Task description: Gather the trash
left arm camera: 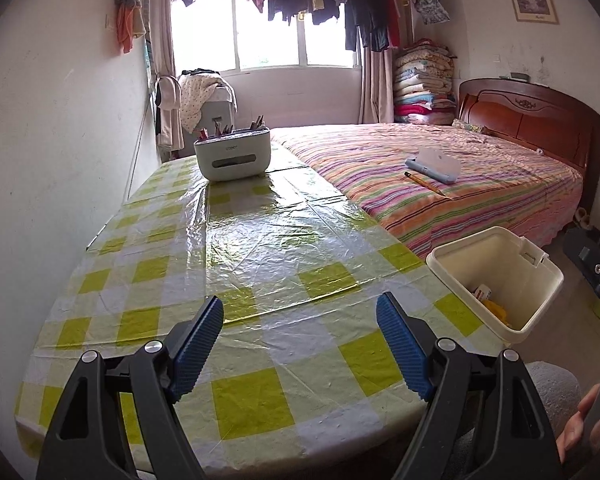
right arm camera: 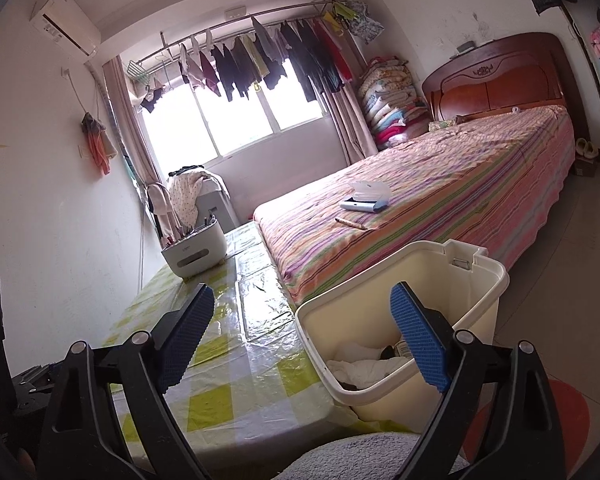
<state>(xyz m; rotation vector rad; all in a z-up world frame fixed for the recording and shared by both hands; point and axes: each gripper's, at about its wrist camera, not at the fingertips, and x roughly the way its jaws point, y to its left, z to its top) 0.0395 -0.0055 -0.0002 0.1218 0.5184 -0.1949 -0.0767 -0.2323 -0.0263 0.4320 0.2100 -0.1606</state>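
Observation:
A cream plastic trash bin (left arm camera: 532, 292) stands on the floor at the table's right edge, beside the bed; it also shows in the right wrist view (right arm camera: 484, 280). Inside it lie yellow and white scraps (left arm camera: 494, 306), and crumpled white paper (right arm camera: 360, 364). My left gripper (left arm camera: 300, 314) is open and empty, above the near part of the green-checked table (left arm camera: 260, 240). My right gripper (right arm camera: 302, 304) is open and empty, held over the bin's near-left rim and the table's right edge (right arm camera: 260, 340).
A white organizer box (left arm camera: 232, 154) with pens stands at the table's far end. A pencil (left arm camera: 424, 182) and an open blue-white case (left arm camera: 436, 164) lie on the striped bed (left arm camera: 480, 200). A wall runs along the table's left side.

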